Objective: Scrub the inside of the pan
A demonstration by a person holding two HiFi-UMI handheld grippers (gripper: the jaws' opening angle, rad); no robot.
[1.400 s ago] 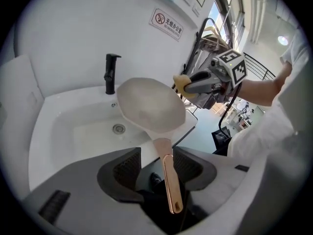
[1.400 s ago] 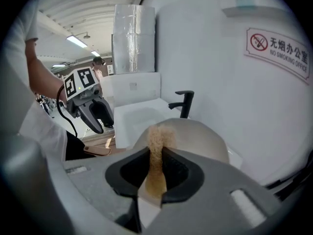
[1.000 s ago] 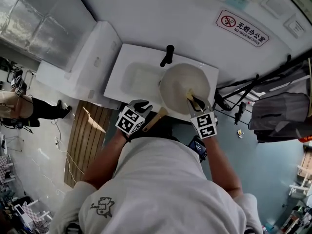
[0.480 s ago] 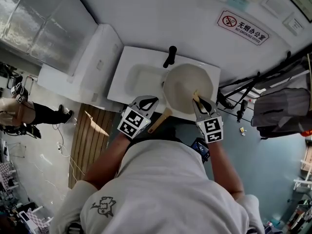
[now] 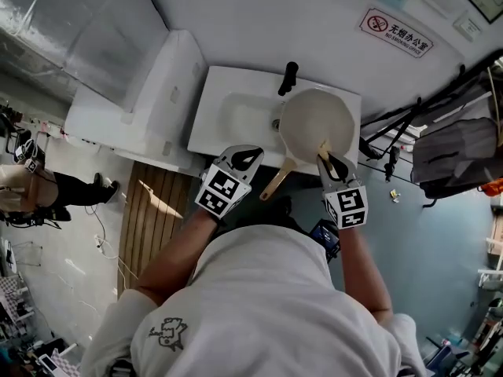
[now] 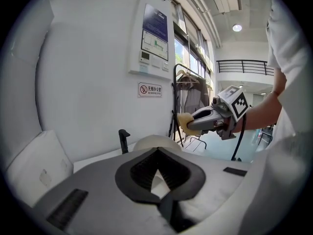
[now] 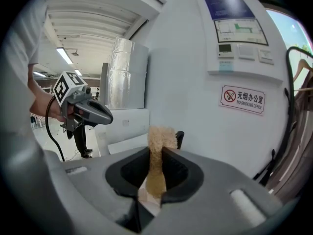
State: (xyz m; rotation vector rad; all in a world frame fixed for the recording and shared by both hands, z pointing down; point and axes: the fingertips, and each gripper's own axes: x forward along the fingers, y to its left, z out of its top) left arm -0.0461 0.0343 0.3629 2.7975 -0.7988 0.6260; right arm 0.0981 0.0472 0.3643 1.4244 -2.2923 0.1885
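A cream pan (image 5: pixel 317 124) rests over the right side of the white sink (image 5: pixel 228 136), its wooden handle (image 5: pixel 277 183) pointing toward me. My right gripper (image 5: pixel 333 163) is at the pan's near rim, shut on a yellow sponge (image 5: pixel 323 149). In the right gripper view the sponge (image 7: pixel 159 141) sticks up between the pads of that gripper (image 7: pixel 155 170). My left gripper (image 5: pixel 245 159) hovers left of the handle, apart from it, shut with nothing in it. In the left gripper view its jaws (image 6: pixel 156 173) point at the pan (image 6: pixel 154 142).
A black faucet (image 5: pixel 288 77) stands behind the pan. A white cabinet (image 5: pixel 134 93) adjoins the sink's left side, with a wooden slat mat (image 5: pixel 153 210) below it. A rack with grey bags (image 5: pixel 456 155) stands at the right. A person stands far left (image 5: pixel 31 183).
The left gripper's jaws have closed on nothing. The head view has shifted; both grippers keep about the same places beside the pan.
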